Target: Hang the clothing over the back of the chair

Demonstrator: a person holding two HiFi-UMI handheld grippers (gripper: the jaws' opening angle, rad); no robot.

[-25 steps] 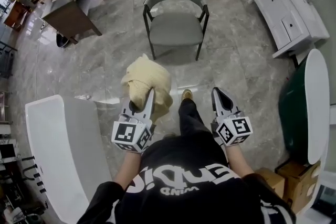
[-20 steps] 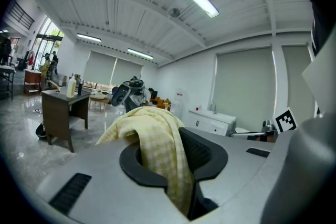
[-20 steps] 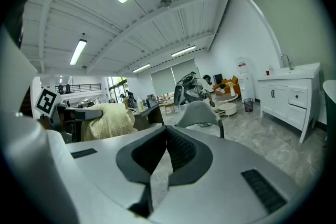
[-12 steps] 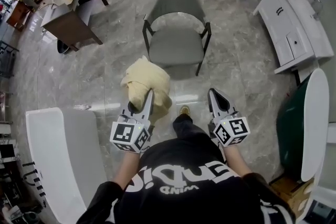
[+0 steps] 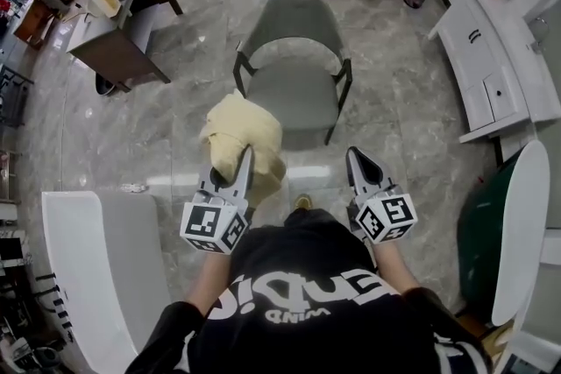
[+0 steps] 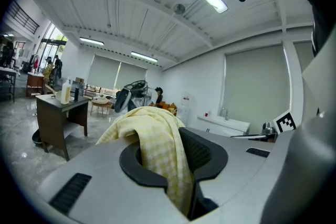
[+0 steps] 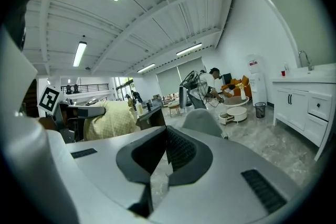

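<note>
The left gripper [image 5: 244, 157] has its jaws closed on the pale yellow checked clothing [image 5: 242, 128], which bunches above them at about 11 o'clock from the person. The right gripper [image 5: 357, 156] points toward 12 o'clock, its jaws narrowed together with nothing between them. The grey chair [image 5: 294, 88] stands at 12 o'clock, just beyond the clothing.

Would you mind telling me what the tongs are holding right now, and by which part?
The left tongs pinch a bunched fold of the pale yellow checked cloth garment; the rest drapes over their tips. The right tongs hold nothing.
</note>
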